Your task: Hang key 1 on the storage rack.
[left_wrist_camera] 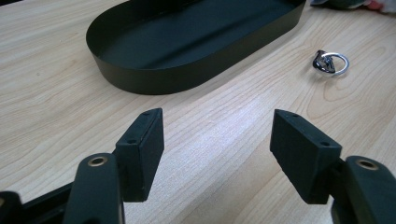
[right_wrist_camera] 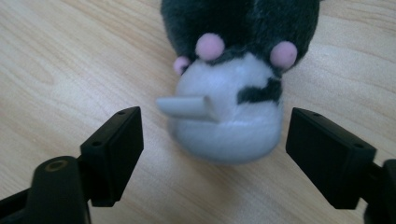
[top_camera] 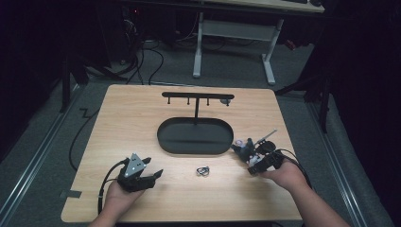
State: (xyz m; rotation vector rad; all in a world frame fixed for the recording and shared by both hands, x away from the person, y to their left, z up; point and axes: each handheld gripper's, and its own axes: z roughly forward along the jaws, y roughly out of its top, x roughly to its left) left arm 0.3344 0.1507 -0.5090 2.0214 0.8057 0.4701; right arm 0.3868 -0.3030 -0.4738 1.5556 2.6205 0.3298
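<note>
A small plush toy (right_wrist_camera: 224, 126), dark grey and white with pink dots, lies on the wooden table (top_camera: 132, 118). In the high view the plush toy (top_camera: 243, 146) is just right of the black oval tray (top_camera: 165, 137). My right gripper (right_wrist_camera: 215, 140) is open, its jaws on either side of the toy's white end without touching it; from above the right gripper (top_camera: 244, 158) points left. My left gripper (left_wrist_camera: 217, 140) is open over bare wood, and from above the left gripper (top_camera: 153, 168) is near the front left. A metal key ring (left_wrist_camera: 331, 62) with a dark piece lies beyond it, near the tray (left_wrist_camera: 187, 77).
A black T-shaped rack (top_camera: 197, 96) with small pegs rises from the tray's far side. The key ring (top_camera: 203, 171) lies between the two grippers. Beyond the table stand a white desk frame (top_camera: 269, 56) and loose cables (top_camera: 142, 61) on the floor.
</note>
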